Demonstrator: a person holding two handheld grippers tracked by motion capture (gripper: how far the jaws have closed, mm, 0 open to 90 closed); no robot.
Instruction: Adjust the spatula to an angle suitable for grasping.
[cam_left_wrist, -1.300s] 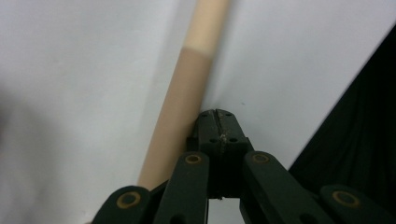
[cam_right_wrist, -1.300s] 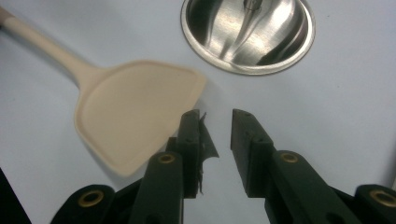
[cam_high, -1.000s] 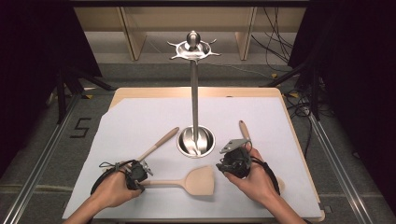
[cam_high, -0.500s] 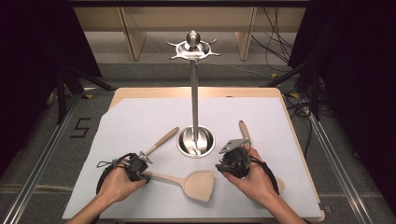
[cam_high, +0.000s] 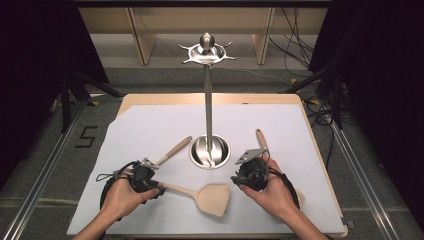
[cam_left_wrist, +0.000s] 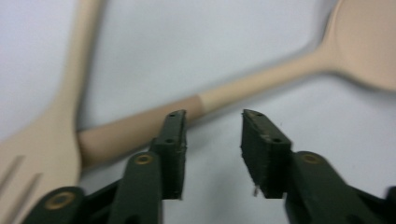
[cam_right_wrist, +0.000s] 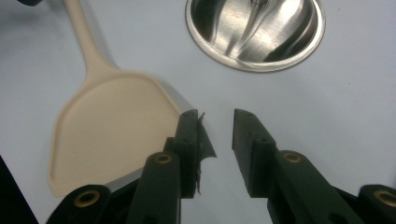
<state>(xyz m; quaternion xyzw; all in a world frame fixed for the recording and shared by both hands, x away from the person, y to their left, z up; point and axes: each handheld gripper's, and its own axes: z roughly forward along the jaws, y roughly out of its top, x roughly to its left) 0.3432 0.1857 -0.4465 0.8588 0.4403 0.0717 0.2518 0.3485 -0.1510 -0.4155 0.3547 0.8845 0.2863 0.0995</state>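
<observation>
Spatula (cam_high: 210, 196) lies flat on the white sheet over the desk (cam_high: 310, 125), handle running left toward the left tool (cam_high: 150, 181), blade between the two hands, in front of the steel rack's round base (cam_high: 210, 151). And there's the change: a second back the left tool had that handle pinched tight; now its jaws have just sprung apart, and in the left gripper view nothing sits between them, with the spatula's handle (cam_left_wrist: 154, 126) lying free on the sheet just past the tips. Beside it a wooden fork (cam_left_wrist: 32, 154) crosses at the left, the same piece whose handle angles up-left of the base in the high view (cam_high: 172, 151). So it reads as a release: the spatula has been let go and rests on its own weight. Moving right, the right tool (cam_high: 248, 172) hangs over the sheet near the blade's corner, jaws parted and just easing a touch wider, nothing between them; its own view shows the blade (cam_right_wrist: 112, 135) to their left. Behind that hand a third wooden handle (cam_high: 261, 140) pokes out. My guess: hanging on the tall rack comes next, with either tool free to grab.
</observation>
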